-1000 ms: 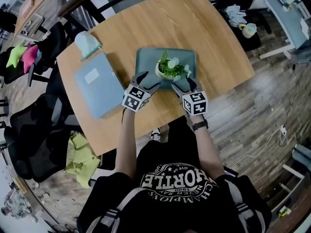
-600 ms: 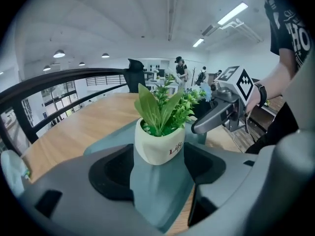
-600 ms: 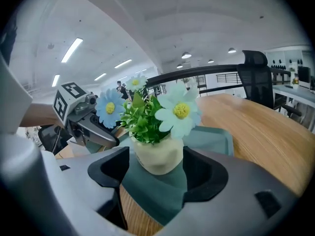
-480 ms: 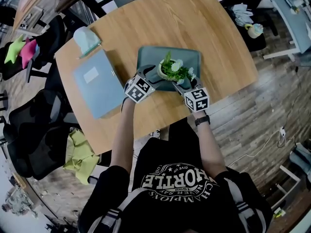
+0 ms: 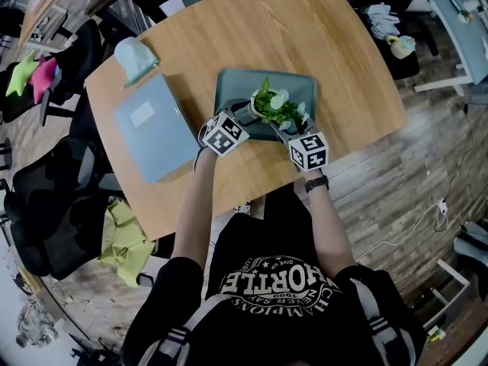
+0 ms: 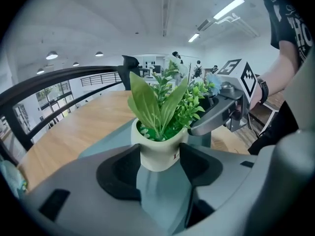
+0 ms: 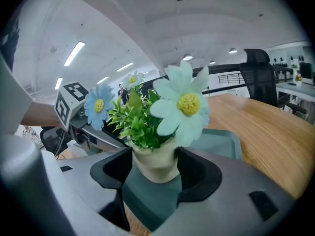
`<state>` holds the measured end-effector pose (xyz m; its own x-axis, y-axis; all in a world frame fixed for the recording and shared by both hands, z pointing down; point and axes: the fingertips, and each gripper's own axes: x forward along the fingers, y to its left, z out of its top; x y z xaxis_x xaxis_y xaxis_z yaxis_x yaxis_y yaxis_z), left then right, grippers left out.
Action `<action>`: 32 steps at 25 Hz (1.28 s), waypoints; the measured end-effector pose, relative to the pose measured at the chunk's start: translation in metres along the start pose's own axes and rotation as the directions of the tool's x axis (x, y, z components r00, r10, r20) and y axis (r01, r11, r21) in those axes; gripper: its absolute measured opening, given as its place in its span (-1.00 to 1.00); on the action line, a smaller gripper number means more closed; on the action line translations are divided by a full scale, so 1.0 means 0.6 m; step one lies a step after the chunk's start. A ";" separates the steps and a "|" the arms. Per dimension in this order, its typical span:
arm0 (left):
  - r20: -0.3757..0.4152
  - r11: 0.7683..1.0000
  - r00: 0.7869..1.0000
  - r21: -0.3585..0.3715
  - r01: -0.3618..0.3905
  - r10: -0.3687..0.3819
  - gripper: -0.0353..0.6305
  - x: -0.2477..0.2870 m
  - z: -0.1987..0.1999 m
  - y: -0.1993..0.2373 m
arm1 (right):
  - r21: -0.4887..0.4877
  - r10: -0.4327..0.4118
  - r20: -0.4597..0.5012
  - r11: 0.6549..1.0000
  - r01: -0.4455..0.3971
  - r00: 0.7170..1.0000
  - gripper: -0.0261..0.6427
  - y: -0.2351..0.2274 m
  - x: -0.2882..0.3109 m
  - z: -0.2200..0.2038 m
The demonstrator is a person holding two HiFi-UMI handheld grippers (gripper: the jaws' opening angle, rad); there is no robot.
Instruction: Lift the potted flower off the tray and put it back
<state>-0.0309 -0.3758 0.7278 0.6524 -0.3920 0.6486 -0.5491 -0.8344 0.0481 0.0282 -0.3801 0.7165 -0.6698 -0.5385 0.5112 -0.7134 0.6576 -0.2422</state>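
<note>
The right tool (image 7: 153,157) is closing its dark jaws on a cream pot of pale blue daisies (image 7: 156,170), standing on a grey-green tray (image 7: 224,140) atop the wooden bench (image 7: 268,132).

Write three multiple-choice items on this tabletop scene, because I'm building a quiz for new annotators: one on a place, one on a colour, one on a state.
1. The potted flower stands on:
A. a stack of plates
B. the tray
C. a stool

2. The tray is:
A. red
B. yellow
C. grey-green

3. The potted flower is:
A. upright
B. lying on its side
C. upside down

Answers:
1 B, since the head view shows the potted flower inside the tray's rim.
2 C, since the tray's bare floor looks grey-green in all three views.
3 A, since both gripper views show the leaves and blooms rising straight up from the mouth of the pot.
</note>
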 end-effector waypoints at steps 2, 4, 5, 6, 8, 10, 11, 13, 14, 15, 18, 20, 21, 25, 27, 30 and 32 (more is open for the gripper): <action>0.000 1.000 1.000 -0.013 -0.013 0.013 -0.11 0.001 -0.002 -0.003 | 0.005 0.003 -0.003 1.000 -0.003 1.000 -0.02 0.000 -0.001 0.001; 0.007 1.000 1.000 -0.016 -0.024 0.024 -0.12 0.002 -0.003 -0.003 | 0.006 0.004 -0.010 1.000 -0.004 1.000 -0.02 0.001 -0.001 0.002; 0.008 0.999 1.000 -0.018 -0.030 0.030 -0.12 0.001 -0.003 -0.003 | 0.007 0.005 -0.013 1.000 -0.005 1.000 -0.02 0.003 -0.002 0.002; 0.006 0.999 0.999 -0.020 -0.033 0.033 -0.12 0.000 -0.004 -0.004 | 0.008 0.005 -0.015 1.000 -0.005 1.000 -0.02 0.004 -0.002 0.002; -0.001 0.999 1.000 -0.022 -0.030 0.030 -0.13 -0.003 -0.006 -0.007 | 0.013 0.004 -0.019 1.000 -0.004 1.000 -0.02 0.007 -0.004 0.001; -0.006 0.999 1.000 -0.028 -0.029 0.029 -0.13 -0.007 -0.007 -0.014 | 0.021 0.008 -0.021 1.000 -0.007 1.000 -0.02 0.012 -0.008 -0.001; -0.007 0.999 1.000 -0.032 -0.029 0.029 -0.13 -0.010 -0.008 -0.018 | 0.027 0.011 -0.020 1.000 -0.010 1.000 -0.02 0.016 -0.011 -0.002; -0.007 0.999 1.000 -0.039 -0.030 0.030 -0.13 -0.018 -0.008 -0.027 | 0.035 0.016 -0.014 0.999 -0.015 1.000 -0.02 0.024 -0.018 -0.003; -0.004 0.999 0.999 -0.040 -0.032 0.032 -0.13 -0.024 -0.006 -0.032 | 0.035 0.017 -0.010 0.999 -0.017 1.000 -0.02 0.029 -0.023 -0.003; 0.000 0.998 0.999 -0.043 -0.035 0.035 -0.13 -0.030 -0.004 -0.036 | 0.034 0.018 -0.006 0.999 -0.017 1.000 -0.02 0.034 -0.028 -0.001; 0.017 0.998 0.999 -0.055 -0.040 0.041 -0.13 -0.051 0.004 -0.049 | 0.011 0.021 -0.010 1.000 -0.021 1.000 -0.02 0.051 -0.044 0.009; 0.024 0.998 0.999 -0.050 -0.045 0.046 -0.14 -0.068 0.010 -0.057 | -0.013 0.023 -0.023 1.000 -0.023 0.999 -0.02 0.065 -0.055 0.015; 0.027 0.998 0.998 -0.045 -0.050 0.051 -0.14 -0.078 0.012 -0.060 | -0.022 0.023 -0.026 0.999 -0.024 0.999 -0.02 0.073 -0.060 0.020; 0.035 0.996 0.996 -0.045 -0.075 0.077 -0.14 -0.116 0.024 -0.077 | -0.034 0.016 -0.029 0.999 -0.017 0.999 -0.02 0.104 -0.088 0.041; 0.036 0.996 0.997 -0.053 -0.072 0.074 -0.13 -0.134 0.033 -0.089 | -0.040 0.016 -0.035 0.999 -0.017 0.999 -0.02 0.118 -0.105 0.053; 0.051 0.997 0.996 -0.050 -0.064 0.067 -0.14 -0.170 0.054 -0.109 | -0.032 0.025 -0.029 0.999 -0.026 0.999 -0.02 0.142 -0.132 0.070; 0.066 0.998 0.996 -0.023 -0.063 0.065 -0.14 -0.195 0.072 -0.123 | -0.026 0.021 -0.022 0.999 -0.022 1.000 -0.02 0.158 -0.153 0.078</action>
<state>-0.0442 -0.2851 0.6156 0.6488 -0.4699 0.5985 -0.6013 -0.7986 0.0249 0.0123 -0.2928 0.6081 -0.6803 -0.5127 0.5238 -0.6929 0.6828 -0.2315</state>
